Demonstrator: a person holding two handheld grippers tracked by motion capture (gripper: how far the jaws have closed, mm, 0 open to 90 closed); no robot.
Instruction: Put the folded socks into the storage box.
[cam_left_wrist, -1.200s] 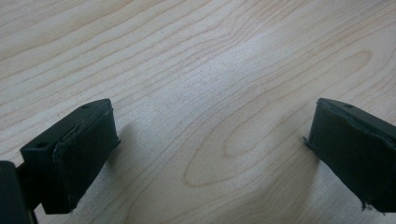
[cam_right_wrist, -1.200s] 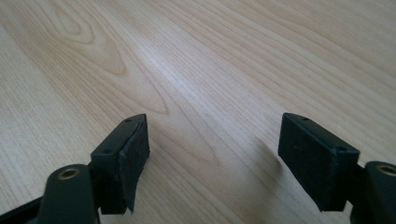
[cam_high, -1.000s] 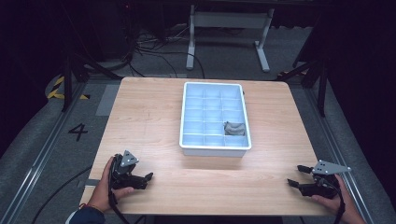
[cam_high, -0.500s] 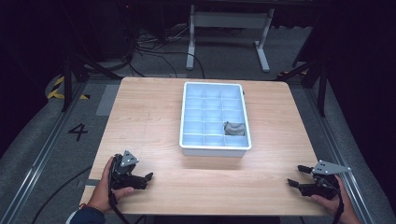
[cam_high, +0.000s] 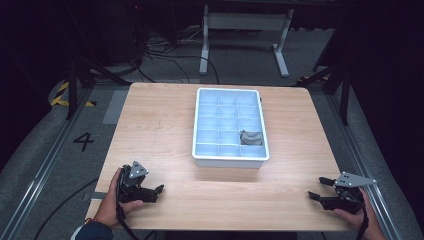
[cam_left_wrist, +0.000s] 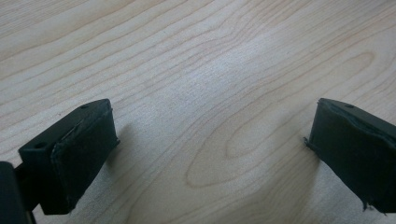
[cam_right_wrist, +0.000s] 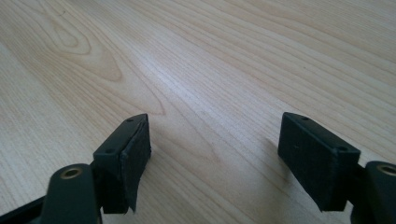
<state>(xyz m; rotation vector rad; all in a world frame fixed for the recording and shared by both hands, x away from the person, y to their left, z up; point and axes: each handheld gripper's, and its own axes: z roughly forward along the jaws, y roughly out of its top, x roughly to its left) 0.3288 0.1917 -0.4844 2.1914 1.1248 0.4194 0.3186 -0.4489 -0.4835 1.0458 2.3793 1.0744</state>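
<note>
Start of the reach. The left gripper (cam_high: 159, 189) and the right gripper (cam_high: 316, 188) rest at the near corners of the tabletop (cam_high: 160, 130), each held in 1 hand. Both pairs of fingers stand open and empty: in the left gripper view the 2 pads (cam_left_wrist: 79, 154) frame bare wood, and the right gripper view gives the same reading (cam_right_wrist: 128, 158).

The tray (cam_high: 200, 131), divided into small compartments, lies well ahead of both pairs of fingers, midway between them. A grey object (cam_high: 251, 138) sits in 1 compartment of the tray's right column, in the 2nd row from the near edge; it lies nearer the right fingers. Its exact form is too small to tell.

Suggested practice: the right gripper is likely the better choice. The fingers should travel over the near wall of the tray, then descend straight into the compartment with the opening aligned to the dividers, so that neither pad catches a wall. The left gripper may steady the tray's rim if it slides.
</note>
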